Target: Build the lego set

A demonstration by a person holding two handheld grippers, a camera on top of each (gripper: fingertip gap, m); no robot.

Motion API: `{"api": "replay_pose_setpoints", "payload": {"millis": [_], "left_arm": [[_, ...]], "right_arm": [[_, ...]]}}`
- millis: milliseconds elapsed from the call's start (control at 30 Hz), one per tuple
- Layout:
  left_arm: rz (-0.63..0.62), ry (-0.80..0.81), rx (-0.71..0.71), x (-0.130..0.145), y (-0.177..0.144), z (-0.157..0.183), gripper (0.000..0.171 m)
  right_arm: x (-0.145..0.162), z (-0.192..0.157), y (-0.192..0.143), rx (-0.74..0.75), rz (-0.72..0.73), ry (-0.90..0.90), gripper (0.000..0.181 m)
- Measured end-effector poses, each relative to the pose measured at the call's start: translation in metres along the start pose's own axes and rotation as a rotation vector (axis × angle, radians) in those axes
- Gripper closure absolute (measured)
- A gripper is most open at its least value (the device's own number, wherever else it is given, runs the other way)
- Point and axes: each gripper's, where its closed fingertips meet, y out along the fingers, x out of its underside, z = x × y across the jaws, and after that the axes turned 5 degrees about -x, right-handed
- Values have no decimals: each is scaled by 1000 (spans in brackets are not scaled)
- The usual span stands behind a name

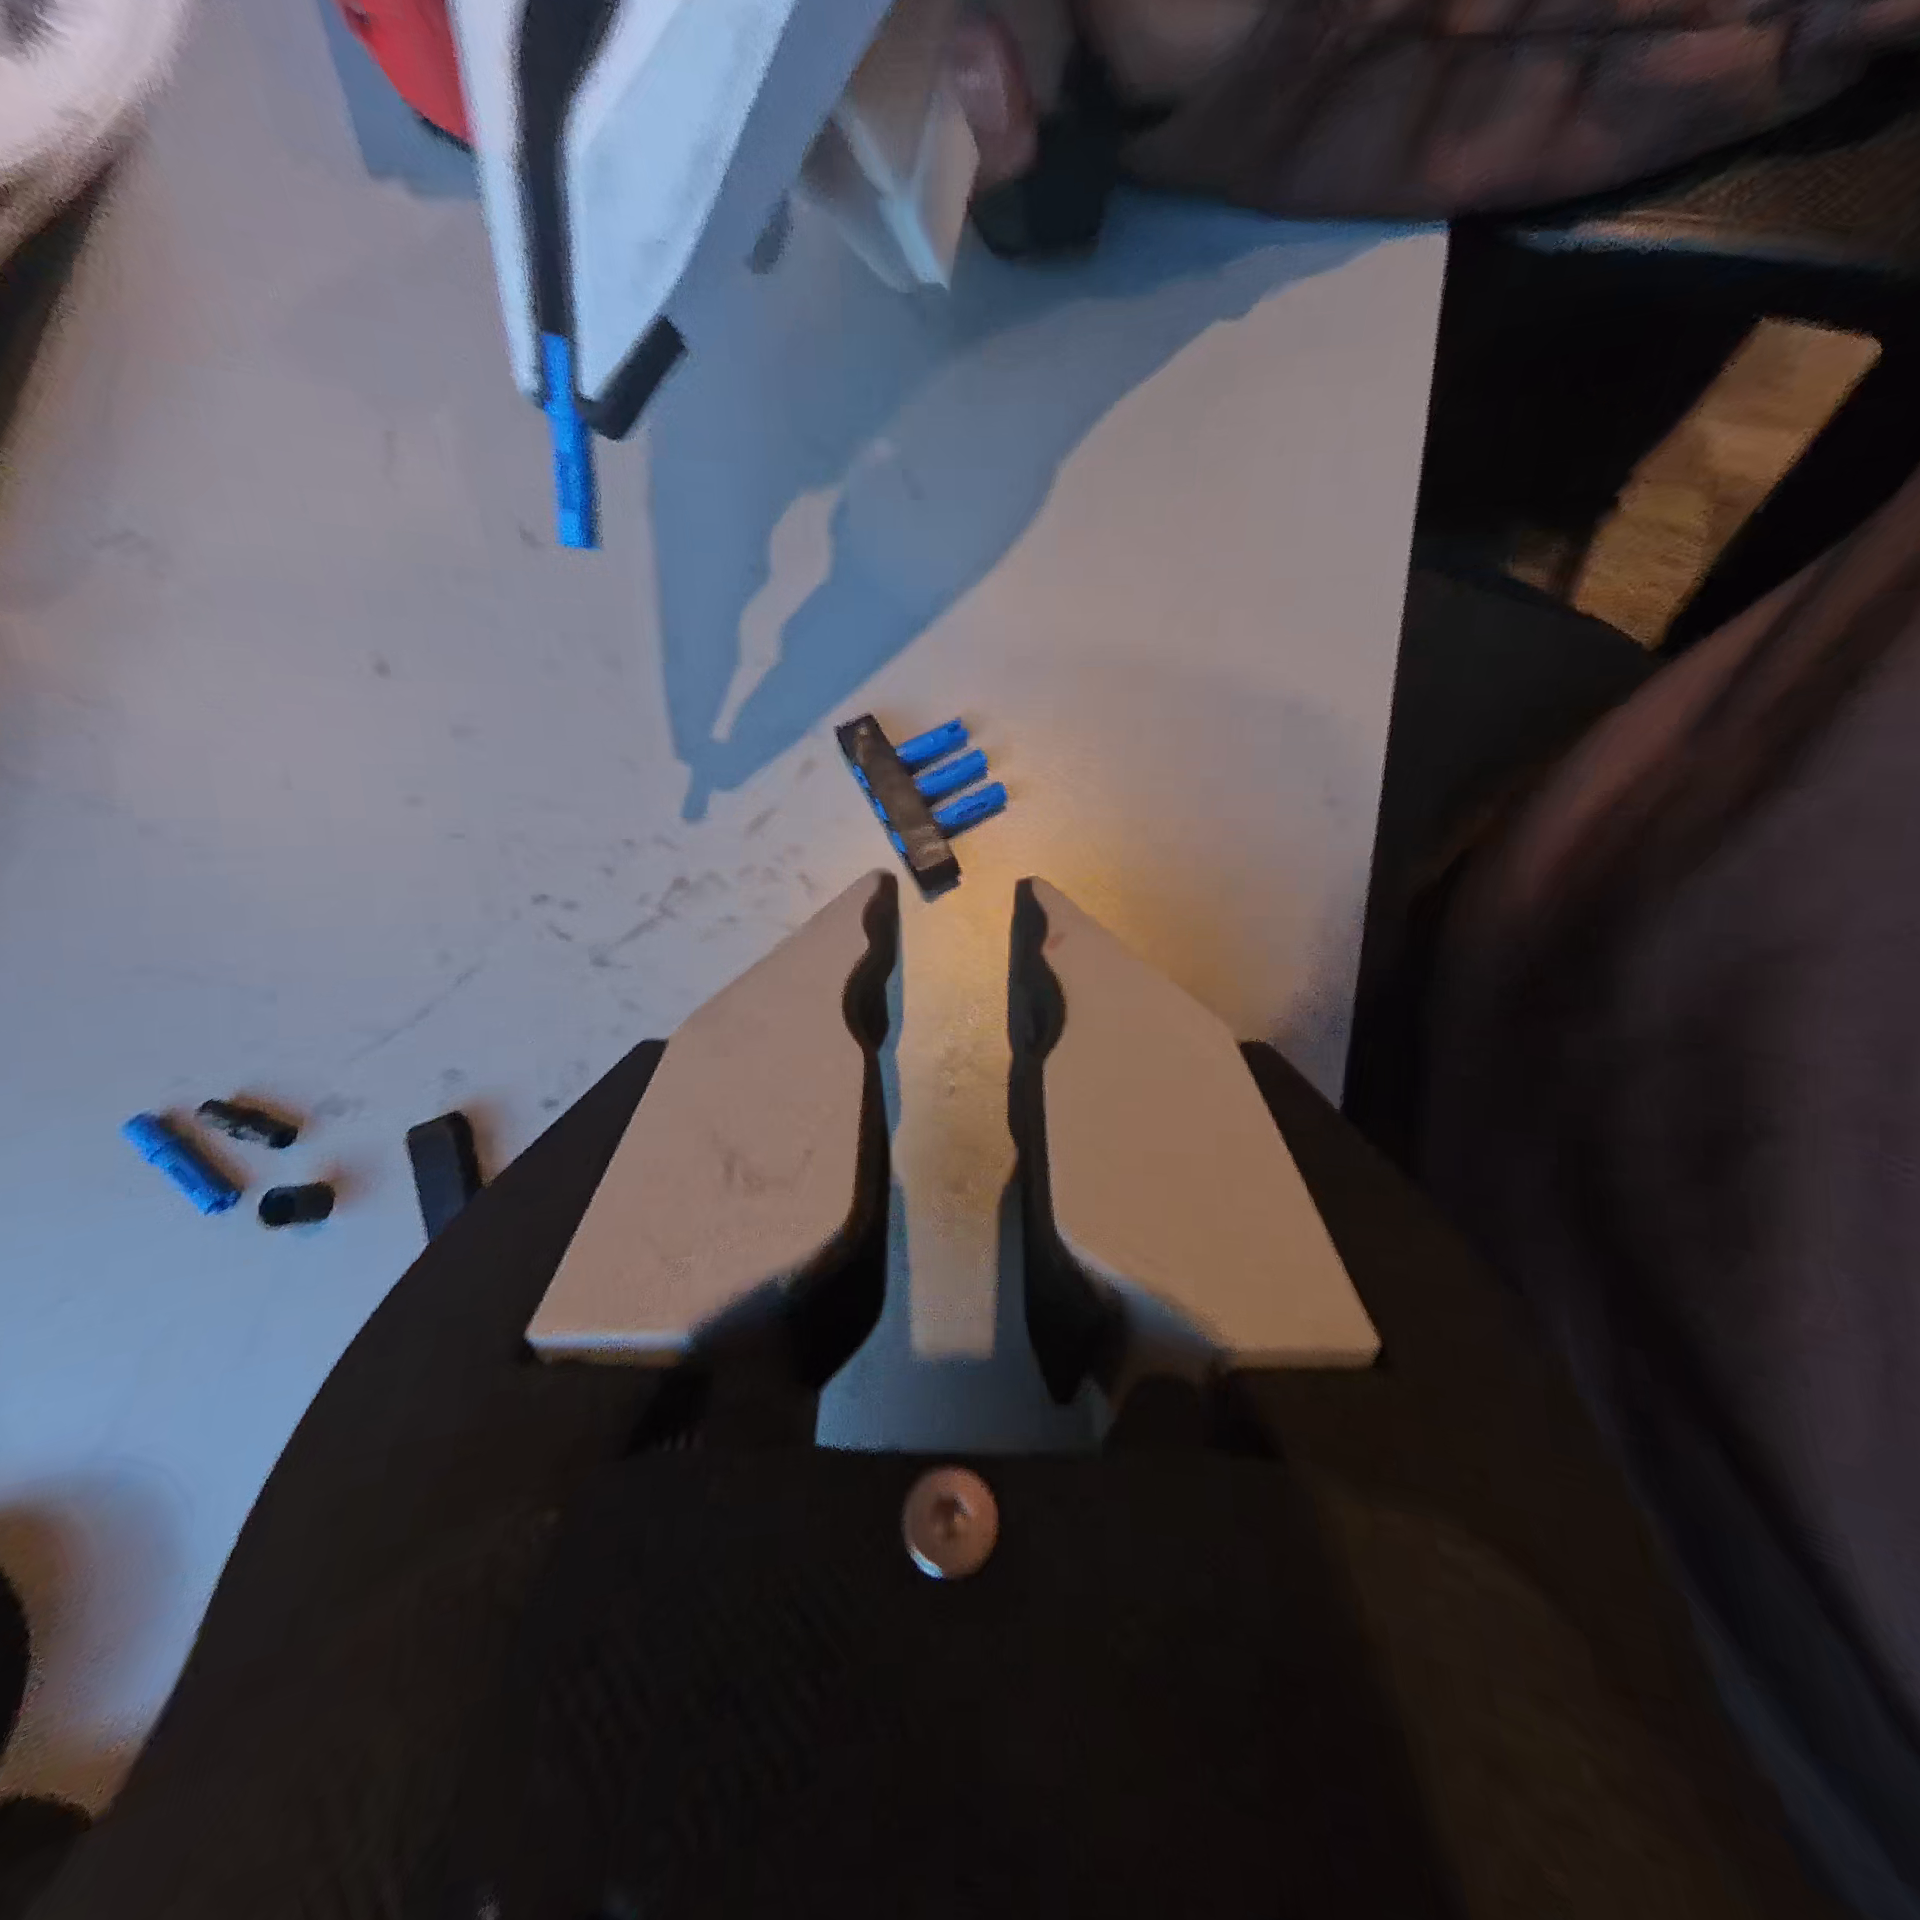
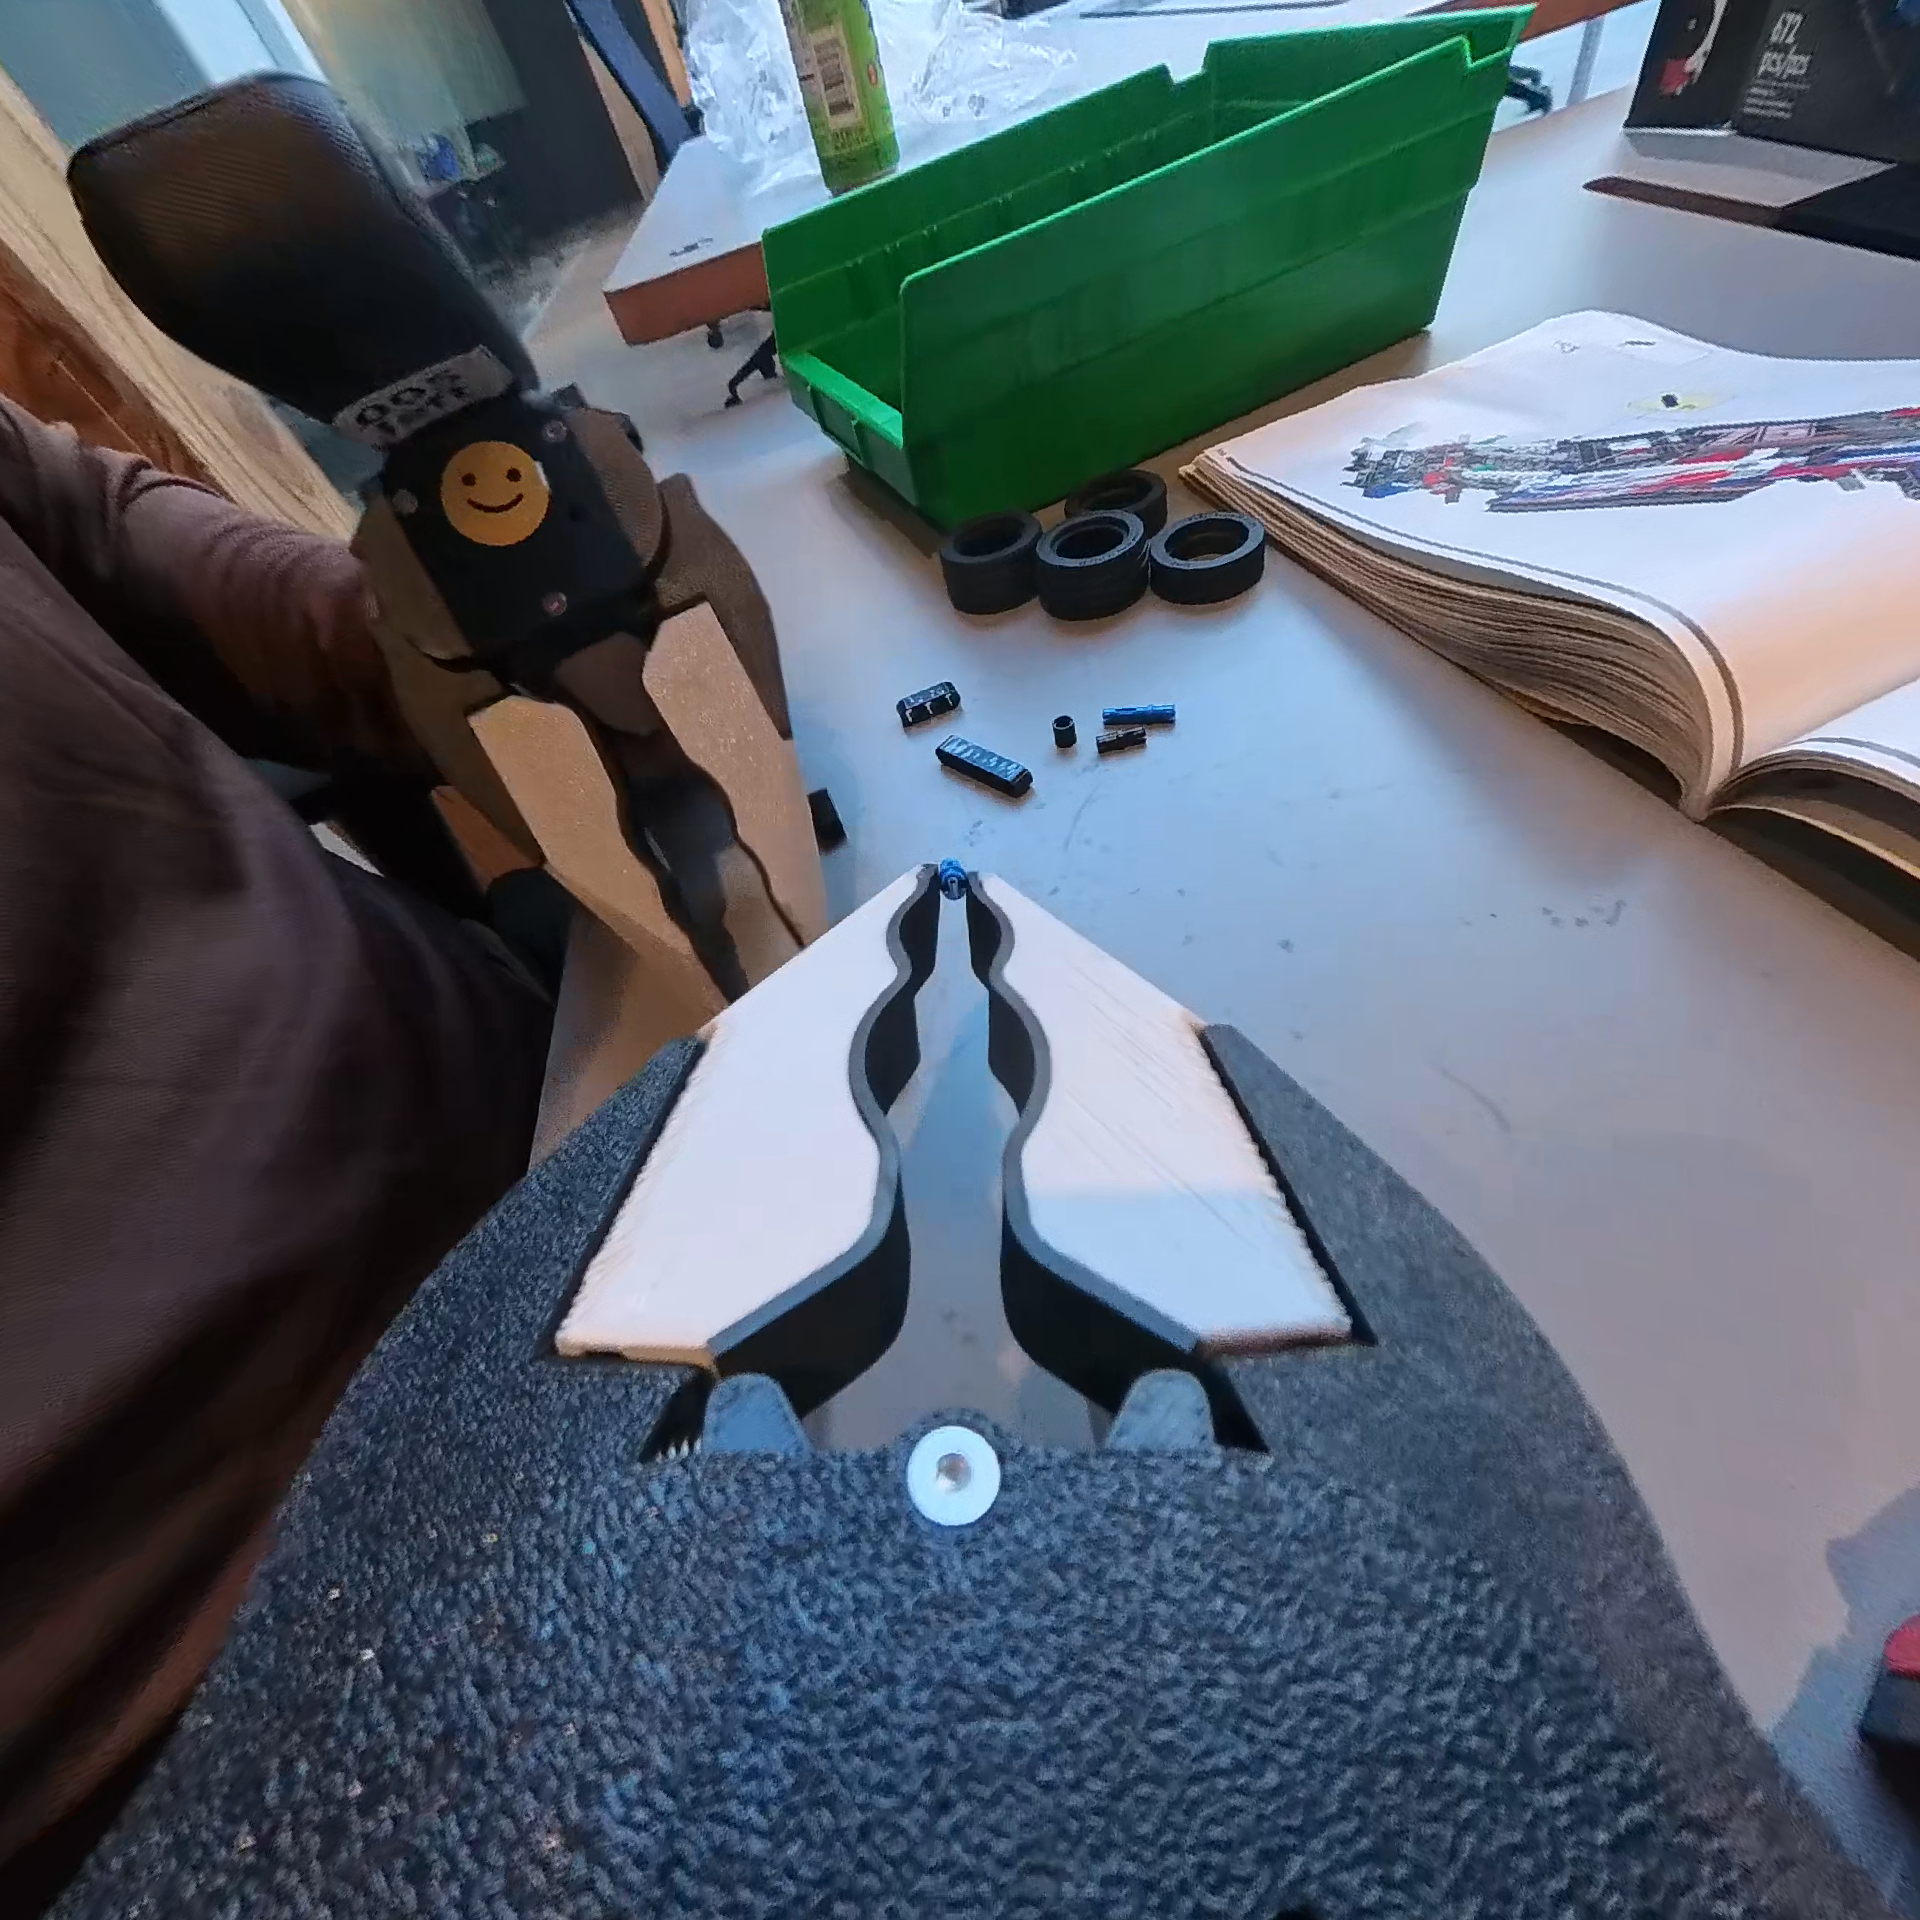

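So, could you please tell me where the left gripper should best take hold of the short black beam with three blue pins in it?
Probably across the short black beam's pin-free end nearest the open left gripper, closing on its two long faces. The three blue pins stick out sideways along the far part, so come straight forward from the near end.

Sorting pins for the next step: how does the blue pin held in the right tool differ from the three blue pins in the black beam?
The held blue pin is clamped at one end between the right tool tips, above the table; the three blue pins sit pushed into the black beam, which lies on the table. The held one is single and free; the three stand side by side, parallel. Both share the same blue colour.
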Motion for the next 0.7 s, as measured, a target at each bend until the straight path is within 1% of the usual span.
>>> {"api": "replay_pose_setpoints", "payload": {"millis": [67,167,233,300,433,533,633,700], "left_arm": [[115,-23,-83,-9,-8,-4,152],[219,54,-246,-17,-25,-15,157],[263,77,-300,-20,-30,-20,159],[272,83,-299,-21,-31,-21,160],[244,73,-277,-19,-26,-21,159],[269,55,-302,-20,-31,-26,160],[280,13,-337,-20,-34,-36,160],[269,-30,-312,-18,-33,-39,160]], "right_arm": [[-3,-1,-1,-10,18,-4,177],[-9,-4,-3,-30,56,-20,176],[-12,-6,-2,-49,76,-25,176],[-17,-7,0,-68,101,-36,176],[-22,-7,3,-90,126,-32,176],[-24,-7,1,-91,144,-33,176],[-27,-6,-1,-89,170,-26,176],[-29,-5,-2,-85,187,-20,176]]}}
